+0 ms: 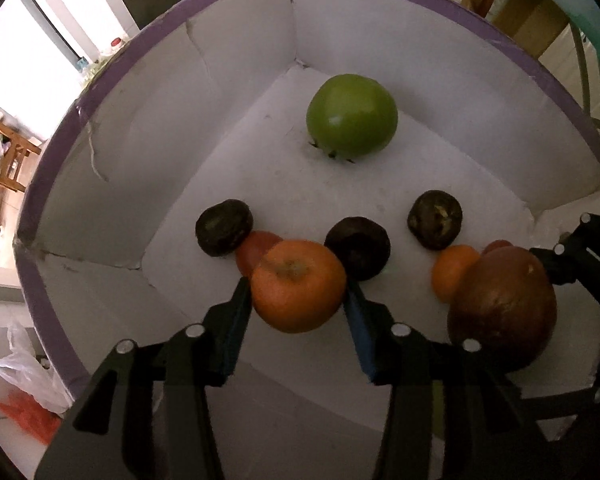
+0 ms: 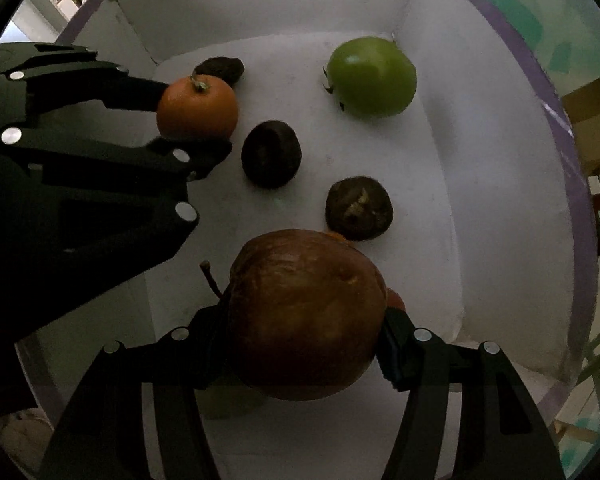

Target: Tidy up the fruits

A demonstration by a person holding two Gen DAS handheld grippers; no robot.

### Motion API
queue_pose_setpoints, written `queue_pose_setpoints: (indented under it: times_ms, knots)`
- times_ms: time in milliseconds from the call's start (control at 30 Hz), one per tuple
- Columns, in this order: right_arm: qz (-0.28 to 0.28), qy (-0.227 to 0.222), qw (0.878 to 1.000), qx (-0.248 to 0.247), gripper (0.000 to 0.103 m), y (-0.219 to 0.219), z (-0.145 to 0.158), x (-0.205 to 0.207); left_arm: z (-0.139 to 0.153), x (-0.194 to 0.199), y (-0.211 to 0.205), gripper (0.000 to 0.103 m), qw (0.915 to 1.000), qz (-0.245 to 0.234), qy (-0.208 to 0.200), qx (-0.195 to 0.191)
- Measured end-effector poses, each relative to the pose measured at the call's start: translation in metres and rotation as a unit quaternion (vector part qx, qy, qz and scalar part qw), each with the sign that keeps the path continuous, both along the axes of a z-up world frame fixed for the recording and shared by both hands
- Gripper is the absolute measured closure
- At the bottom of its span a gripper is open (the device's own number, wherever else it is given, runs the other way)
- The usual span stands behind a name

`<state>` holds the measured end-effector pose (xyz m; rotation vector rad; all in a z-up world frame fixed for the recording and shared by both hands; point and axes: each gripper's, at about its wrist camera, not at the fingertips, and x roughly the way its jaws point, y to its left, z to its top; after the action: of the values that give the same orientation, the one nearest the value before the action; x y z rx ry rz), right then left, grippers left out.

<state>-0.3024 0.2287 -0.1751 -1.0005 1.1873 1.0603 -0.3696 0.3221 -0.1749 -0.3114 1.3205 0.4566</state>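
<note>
In the box (image 1: 240,92) I count one green fruit (image 1: 352,116), three dark wrinkled fruits (image 1: 224,227) (image 1: 358,248) (image 1: 435,219), one brown apple (image 1: 504,308), two oranges (image 1: 298,286) (image 1: 452,272) and two small red fruits (image 1: 256,250) (image 1: 498,245).

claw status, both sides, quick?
Left claw: closed on the orange.
Right claw: closed on the brown apple.
</note>
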Motion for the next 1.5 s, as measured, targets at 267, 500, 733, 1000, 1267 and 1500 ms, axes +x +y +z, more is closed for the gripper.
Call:
queue_pose_setpoints:
  times_ms: [267, 500, 733, 1000, 1267, 1500]
  knots:
    - [-0.006, 0.0, 1.0, -0.001, 0.039, -0.007, 0.004, -0.003, 0.003, 0.003, -0.007, 0.026, 0.9998, -0.005, -0.02, -0.002]
    - [-0.01, -0.002, 1.0, 0.022, 0.024, -0.014, 0.021, -0.007, 0.009, 0.003, -0.011, 0.019, 0.9993, -0.009, -0.035, 0.0]
    - [-0.015, -0.011, 1.0, 0.02, 0.023, -0.019, 0.026, -0.006, 0.009, -0.001, -0.012, 0.018, 0.9993, -0.009, -0.036, 0.0]
    - [-0.039, 0.013, 0.991, 0.13, 0.023, -0.026, 0.092, 0.005, 0.07, -0.017, 0.01, 0.008, 0.9897, 0.031, -0.139, 0.005]
    - [-0.018, -0.09, 0.953, 0.287, 0.015, -0.049, 0.208, 0.003, 0.182, -0.057, 0.02, 0.002, 0.9465, 0.076, -0.294, 0.11]
    - [-0.026, -0.13, 0.942, 0.309, 0.015, -0.081, 0.213, -0.008, 0.2, -0.062, -0.017, 0.002, 0.9424, 0.07, -0.267, 0.189]
